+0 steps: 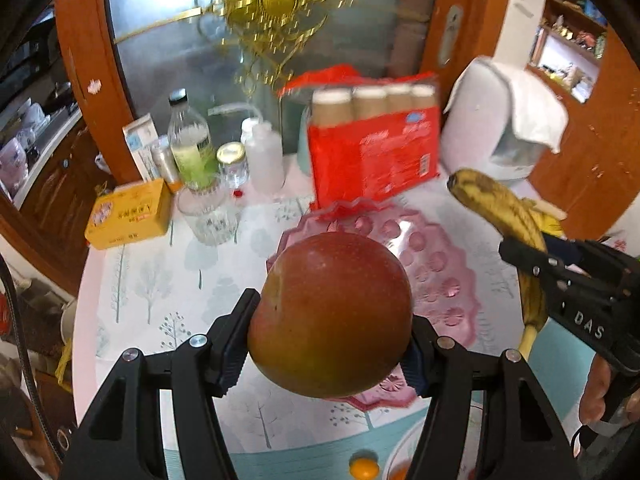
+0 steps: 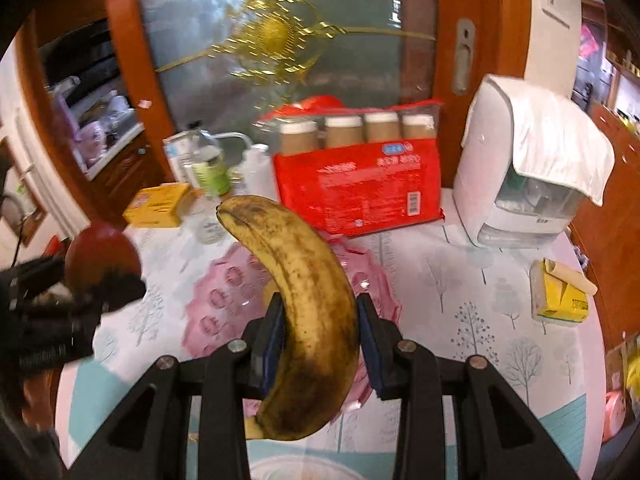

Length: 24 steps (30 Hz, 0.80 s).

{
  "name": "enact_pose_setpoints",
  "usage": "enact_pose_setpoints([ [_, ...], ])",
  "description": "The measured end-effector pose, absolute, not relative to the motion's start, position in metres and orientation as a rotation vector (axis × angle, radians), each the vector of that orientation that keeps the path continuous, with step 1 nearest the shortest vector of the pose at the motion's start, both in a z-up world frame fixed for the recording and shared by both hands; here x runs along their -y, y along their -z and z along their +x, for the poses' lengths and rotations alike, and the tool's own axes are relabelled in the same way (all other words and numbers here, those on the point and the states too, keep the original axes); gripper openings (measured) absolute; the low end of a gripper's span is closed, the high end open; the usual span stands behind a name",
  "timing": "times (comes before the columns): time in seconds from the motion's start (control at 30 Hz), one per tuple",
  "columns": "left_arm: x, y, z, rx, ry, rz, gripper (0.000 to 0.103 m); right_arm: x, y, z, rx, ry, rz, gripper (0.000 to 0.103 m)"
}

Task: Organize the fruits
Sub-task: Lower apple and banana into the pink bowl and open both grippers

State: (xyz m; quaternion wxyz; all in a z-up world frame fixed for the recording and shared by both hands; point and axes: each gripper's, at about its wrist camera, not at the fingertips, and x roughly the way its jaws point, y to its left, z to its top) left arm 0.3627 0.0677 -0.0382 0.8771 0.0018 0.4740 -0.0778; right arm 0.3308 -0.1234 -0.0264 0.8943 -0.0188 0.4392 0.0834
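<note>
- The left gripper (image 1: 330, 344) clamps a round red-green apple (image 1: 330, 316), held above the scalloped pink plastic plate (image 1: 440, 280) at the table's middle.
- The right gripper (image 2: 318, 320) pinches a brown-spotted yellow banana (image 2: 304, 308) over that plate.

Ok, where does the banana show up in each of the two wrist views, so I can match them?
Left wrist view: the banana is at the right edge, held by the right gripper above the pink plate.
Right wrist view: the banana is centre frame, clamped between that gripper's fingers.
Shared landmark: the red multipack of bottles at the back of the table.
</note>
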Motion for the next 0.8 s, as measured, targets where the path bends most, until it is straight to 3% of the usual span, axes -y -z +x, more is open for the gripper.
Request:
enact_pose_setpoints([
  [0.37, -0.043, 0.145, 0.399, -1.144, 0.093, 0.014, 0.062, 0.131, 0.127, 0.38, -1.062, -0.108, -0.022, 0.035],
  [0.8, -0.028, 0.192, 0.414, -1.2, 0.092, 0.037, 0.062, 0.129, 0.175, 0.404, -1.153, -0.095, -0.006, 0.036],
])
